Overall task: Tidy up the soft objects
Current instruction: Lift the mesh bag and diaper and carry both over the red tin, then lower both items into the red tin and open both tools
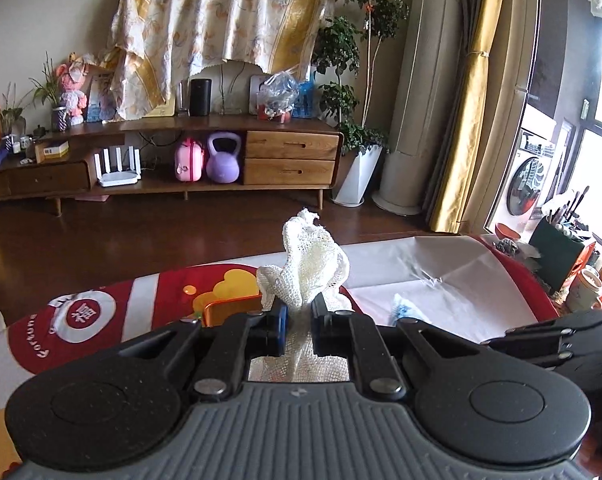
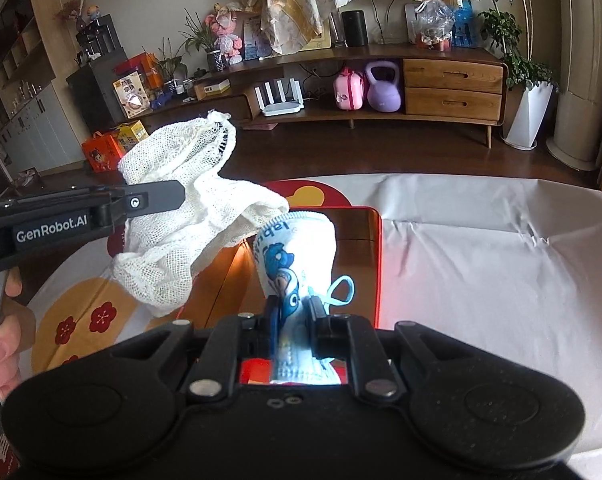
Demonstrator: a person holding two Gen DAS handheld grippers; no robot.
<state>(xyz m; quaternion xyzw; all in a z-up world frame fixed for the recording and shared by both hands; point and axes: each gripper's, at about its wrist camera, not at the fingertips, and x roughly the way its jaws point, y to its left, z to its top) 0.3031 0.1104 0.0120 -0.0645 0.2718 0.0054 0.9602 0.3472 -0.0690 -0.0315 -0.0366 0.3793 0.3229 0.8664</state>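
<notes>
currently both claws loaded. left gripper [image 1: 300, 316]: fingers closed down to a narrow gap on a white mesh cloth [image 1: 307, 264], which stands up bunched above the tips and also trails back behind them; in the right wrist view the same mesh cloth [image 2: 177, 216] hangs in loose folds, held in the air at the left of the scene, above the table. right gripper [image 2: 293, 316]: pinched shut on a small white printed cloth [image 2: 295, 256] with a blue cartoon and a pale blue loop, held over an orange tray [image 2: 375, 264] on the near table.

handling judgement: both pieces light, limp, no stiffness; they will sag and swing from the pinch point. open weave of the mesh looks likely to snag on finger edges. grip a gathered bunch rather than a single layer or the loop. printed piece possibly a sock or small pouch; print too warped to say.

white sheet [image 2: 481, 240] covers the right of the table; red patterned tablecloth [image 1: 149, 300] at left.
</notes>
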